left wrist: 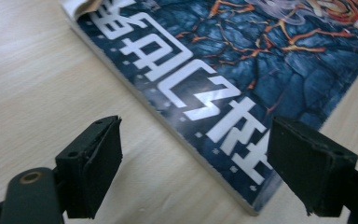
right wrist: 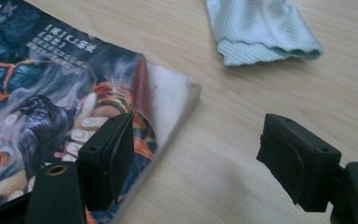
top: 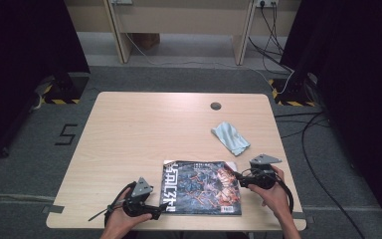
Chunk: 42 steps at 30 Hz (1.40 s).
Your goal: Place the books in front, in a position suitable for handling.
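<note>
Black jaws of the left gripper [left wrist: 193, 163] stand wide apart in the left gripper view, straddling the near left corner of the magazine [left wrist: 242, 70], one jaw over bare wood and the other over the cover's white lettering. They grip nothing. Across the cover, the right gripper [right wrist: 193, 158] is likewise spread with nothing between its pads; its left jaw hangs over the magazine's right edge, where the glossy cover lifts slightly, and its right jaw sits over the table.

From the high view, the magazine [top: 201, 186] lies flat near the table's front edge, between the two hands. Its long axis appears to run left to right across the table, though the outline is close to square, so that is a judgement. The left gripper [top: 151, 209] meets its left edge from the side, and the right gripper [top: 238, 178] meets its right edge. Both are about equally close, each touching or nearly touching the cover; the lifted right edge looks the easier place to pinch.

A crumpled pale blue cloth [top: 230, 138] rests well apart, beyond the magazine's far right corner. The table [top: 144, 124] is light wood with a round cable port near the back. Grey carpet, dark curtains and trailing cables surround it.
</note>
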Each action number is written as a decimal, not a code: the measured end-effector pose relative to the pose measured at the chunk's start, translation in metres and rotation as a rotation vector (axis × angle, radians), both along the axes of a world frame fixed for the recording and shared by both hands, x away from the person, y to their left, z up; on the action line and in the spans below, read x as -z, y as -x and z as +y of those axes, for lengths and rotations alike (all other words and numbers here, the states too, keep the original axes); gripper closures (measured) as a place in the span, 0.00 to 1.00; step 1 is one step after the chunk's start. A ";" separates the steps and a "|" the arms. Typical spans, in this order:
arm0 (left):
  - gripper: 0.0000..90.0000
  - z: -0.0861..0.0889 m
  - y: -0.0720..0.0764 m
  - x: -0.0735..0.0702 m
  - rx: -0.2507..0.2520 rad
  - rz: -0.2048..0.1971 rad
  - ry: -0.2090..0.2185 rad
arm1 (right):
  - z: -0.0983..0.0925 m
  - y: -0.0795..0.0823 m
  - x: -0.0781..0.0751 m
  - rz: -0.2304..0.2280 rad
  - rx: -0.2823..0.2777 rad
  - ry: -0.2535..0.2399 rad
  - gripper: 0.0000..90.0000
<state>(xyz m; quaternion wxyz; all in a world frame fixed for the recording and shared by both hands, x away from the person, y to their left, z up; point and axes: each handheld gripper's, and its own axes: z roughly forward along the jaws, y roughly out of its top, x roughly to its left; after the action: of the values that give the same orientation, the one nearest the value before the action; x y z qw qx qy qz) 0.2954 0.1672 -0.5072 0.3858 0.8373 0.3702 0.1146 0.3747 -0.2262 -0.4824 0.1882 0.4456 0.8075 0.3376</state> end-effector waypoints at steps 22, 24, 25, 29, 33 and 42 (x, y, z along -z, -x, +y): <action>0.16 0.014 -0.051 -0.003 -0.141 -0.056 -0.162 | 0.061 -0.021 -0.004 0.002 -0.145 0.054 0.32; 0.16 0.015 -0.065 -0.003 -0.161 -0.066 -0.170 | 0.062 -0.021 -0.003 0.009 -0.149 0.061 0.33; 0.16 0.016 -0.069 -0.002 -0.173 -0.064 -0.165 | 0.062 -0.021 -0.003 0.017 -0.150 0.064 0.33; 0.16 0.020 -0.091 -0.002 -0.220 -0.059 -0.162 | 0.058 -0.022 -0.002 0.039 -0.134 0.058 0.33; 0.16 0.016 -0.105 -0.003 -0.262 -0.086 -0.188 | 0.056 -0.023 0.003 0.061 -0.129 0.060 0.34; 0.26 0.019 -0.102 -0.003 -0.279 -0.012 -0.027 | 0.059 -0.021 0.011 0.104 -0.184 0.057 0.36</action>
<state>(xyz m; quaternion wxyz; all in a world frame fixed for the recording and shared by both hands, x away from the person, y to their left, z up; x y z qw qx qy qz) 0.3973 0.1866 -0.5042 0.3570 0.7819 0.4794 0.1769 0.3959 -0.1677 -0.4931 0.1268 0.3809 0.8630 0.3068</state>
